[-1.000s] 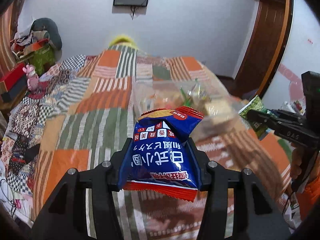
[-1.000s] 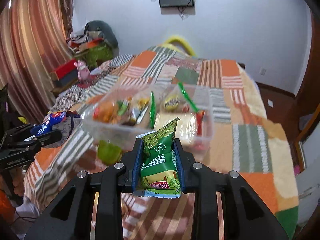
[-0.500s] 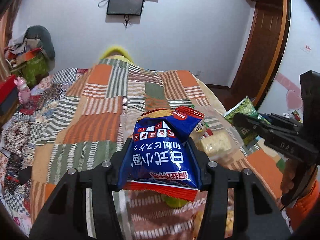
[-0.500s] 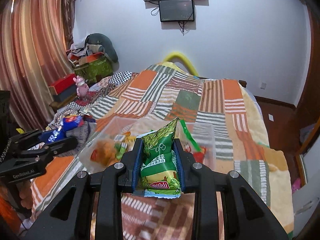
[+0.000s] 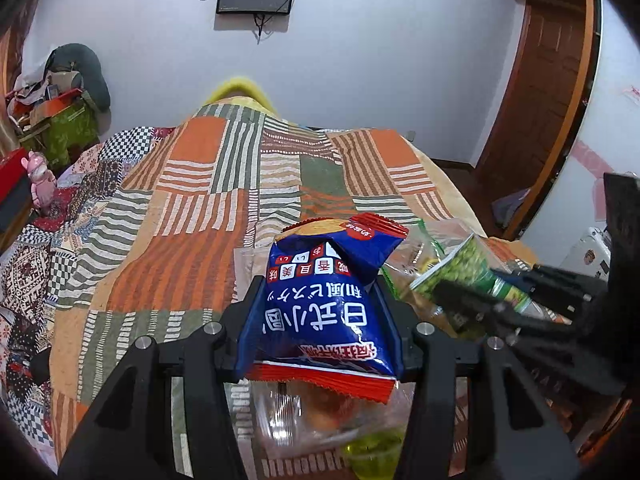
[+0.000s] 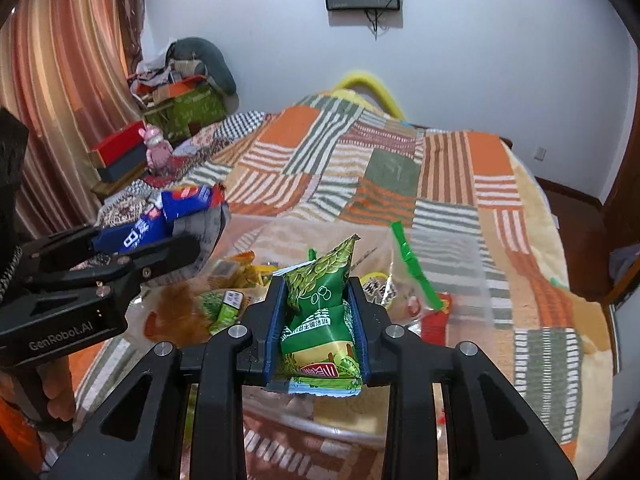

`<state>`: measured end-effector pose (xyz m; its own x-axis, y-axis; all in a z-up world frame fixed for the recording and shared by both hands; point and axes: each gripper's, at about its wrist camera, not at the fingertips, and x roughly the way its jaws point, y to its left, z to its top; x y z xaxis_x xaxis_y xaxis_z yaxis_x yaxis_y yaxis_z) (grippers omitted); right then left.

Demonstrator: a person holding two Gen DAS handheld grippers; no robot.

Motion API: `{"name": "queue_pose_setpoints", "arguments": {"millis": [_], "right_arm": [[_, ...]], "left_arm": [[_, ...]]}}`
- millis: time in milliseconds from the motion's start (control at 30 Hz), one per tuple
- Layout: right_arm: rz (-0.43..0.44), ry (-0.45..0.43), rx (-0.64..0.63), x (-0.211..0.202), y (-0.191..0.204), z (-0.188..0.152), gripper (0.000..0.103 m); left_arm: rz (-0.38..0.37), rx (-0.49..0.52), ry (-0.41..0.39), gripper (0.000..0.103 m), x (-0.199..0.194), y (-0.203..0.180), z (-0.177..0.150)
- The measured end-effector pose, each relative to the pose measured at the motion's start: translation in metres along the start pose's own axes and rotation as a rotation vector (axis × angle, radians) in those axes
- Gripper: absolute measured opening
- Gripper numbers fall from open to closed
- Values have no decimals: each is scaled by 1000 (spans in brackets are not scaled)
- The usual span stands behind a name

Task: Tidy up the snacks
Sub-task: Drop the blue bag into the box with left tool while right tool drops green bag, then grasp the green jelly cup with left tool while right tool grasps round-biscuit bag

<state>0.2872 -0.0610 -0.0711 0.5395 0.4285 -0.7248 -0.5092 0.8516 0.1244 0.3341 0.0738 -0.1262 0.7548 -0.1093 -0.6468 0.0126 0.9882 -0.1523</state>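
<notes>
**Both packets over the box**

The left gripper point(image 5: 324, 320) pinches a blue packet point(image 5: 324, 304); the right gripper point(image 6: 318, 328) is clamped tight on a green packet point(image 6: 320, 312). Both hang above the clear box point(image 6: 472, 280) of snacks on the quilt point(image 6: 400, 168). Likely next: lower, then let go inside its rim.
</notes>
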Motion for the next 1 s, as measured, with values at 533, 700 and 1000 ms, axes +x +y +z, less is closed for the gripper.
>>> {"name": "queue_pose_setpoints", "arguments": {"millis": [533, 700, 1000], "right_arm": [[12, -17, -9, -34, 4, -5, 44], [22, -39, -23, -60, 8, -17, 51], [67, 17, -83, -87, 30, -62, 65]], "left_arm": [[-1, 12, -13, 56, -27, -5, -4], [-7, 16, -14, 59, -60, -5, -17], [-8, 4, 48, 61, -104, 1, -67]]}}
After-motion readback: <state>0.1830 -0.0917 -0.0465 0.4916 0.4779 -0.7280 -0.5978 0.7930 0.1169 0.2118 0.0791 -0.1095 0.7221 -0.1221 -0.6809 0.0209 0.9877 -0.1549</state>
